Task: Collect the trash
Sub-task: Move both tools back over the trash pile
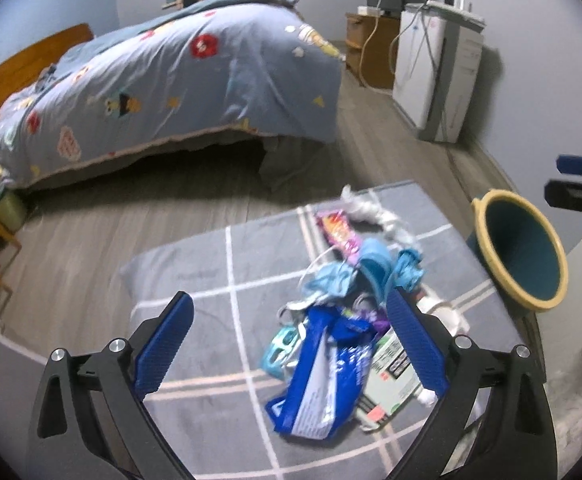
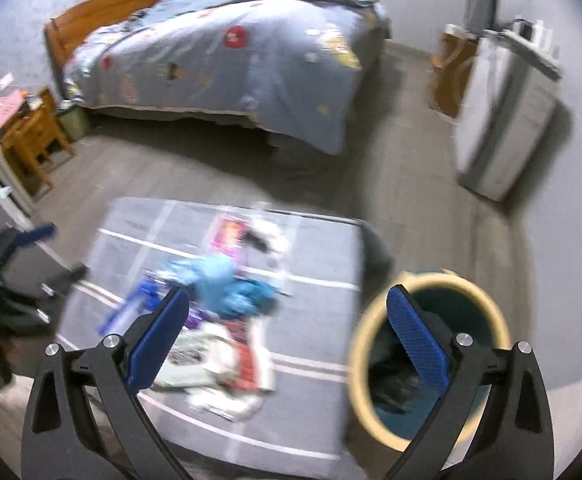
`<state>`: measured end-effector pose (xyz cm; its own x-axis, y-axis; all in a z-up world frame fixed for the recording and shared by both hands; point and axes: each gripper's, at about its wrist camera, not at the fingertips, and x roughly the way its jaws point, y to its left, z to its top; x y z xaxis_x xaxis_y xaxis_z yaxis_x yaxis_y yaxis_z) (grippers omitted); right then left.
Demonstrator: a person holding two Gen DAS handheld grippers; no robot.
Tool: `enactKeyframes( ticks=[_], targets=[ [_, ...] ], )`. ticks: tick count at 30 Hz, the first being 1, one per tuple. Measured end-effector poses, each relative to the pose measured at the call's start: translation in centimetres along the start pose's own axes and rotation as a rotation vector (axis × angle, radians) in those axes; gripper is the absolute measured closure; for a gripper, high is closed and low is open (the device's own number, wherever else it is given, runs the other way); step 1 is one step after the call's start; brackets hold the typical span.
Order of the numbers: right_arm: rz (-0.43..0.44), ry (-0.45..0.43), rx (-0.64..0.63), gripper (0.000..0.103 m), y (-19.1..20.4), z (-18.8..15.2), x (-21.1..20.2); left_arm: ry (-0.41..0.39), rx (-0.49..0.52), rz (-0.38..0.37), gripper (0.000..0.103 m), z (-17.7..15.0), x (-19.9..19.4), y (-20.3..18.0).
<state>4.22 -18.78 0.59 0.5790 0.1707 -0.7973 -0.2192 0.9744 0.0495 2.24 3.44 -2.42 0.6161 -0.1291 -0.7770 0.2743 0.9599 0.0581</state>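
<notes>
Both claws are hanging wide apart and empty over a trash pile lying on a grey checked mat on the bedroom floor, the left claw framing a blue wrapper at the pile's near edge. The right claw is hovering between the pile and a yellow-rimmed bin standing just right of the mat. The wrappers are overlapping loosely, so a pinch could be dragging neighbours along or slipping off thin film and scattering pieces short of the bin.
</notes>
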Motion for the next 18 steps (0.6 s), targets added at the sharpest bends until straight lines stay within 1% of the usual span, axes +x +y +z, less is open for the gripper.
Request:
enactKeyframes(
  ticks=[4,5,6,9,11,14,16,18],
  targets=[
    [0.008,0.010,-0.087,0.006,2.3,-0.8,3.1,0.010,-0.017,-0.007,0.007,-0.7,0.6,0.9],
    [0.008,0.033,-0.109,0.006,2.6,-1.2,4.0,0.014,-0.018,-0.009,0.007,-0.7,0.8,1.1],
    [0.030,0.094,-0.111,0.006,2.8,-1.3,5.4,0.022,-0.018,-0.010,0.007,-1.0,1.1,1.2],
    [0.089,0.131,-0.082,0.006,2.4,-1.6,6.7,0.054,-0.017,-0.024,0.007,-1.6,2.4,1.4],
    [0.091,0.145,-0.083,0.006,2.2,-1.7,7.7,0.076,-0.011,-0.028,0.007,-1.9,3.2,1.3],
    [0.097,0.172,-0.137,0.006,2.5,-2.3,8.9,0.111,-0.003,-0.024,0.007,-2.4,4.7,1.1],
    [0.086,0.216,-0.195,0.006,2.8,-3.1,10.1,0.138,-0.012,-0.034,0.007,-2.9,5.6,1.1],
    [0.077,0.270,-0.218,0.006,2.7,-4.1,11.4,0.172,-0.021,-0.047,0.007,-3.4,6.6,0.9]
  ],
)
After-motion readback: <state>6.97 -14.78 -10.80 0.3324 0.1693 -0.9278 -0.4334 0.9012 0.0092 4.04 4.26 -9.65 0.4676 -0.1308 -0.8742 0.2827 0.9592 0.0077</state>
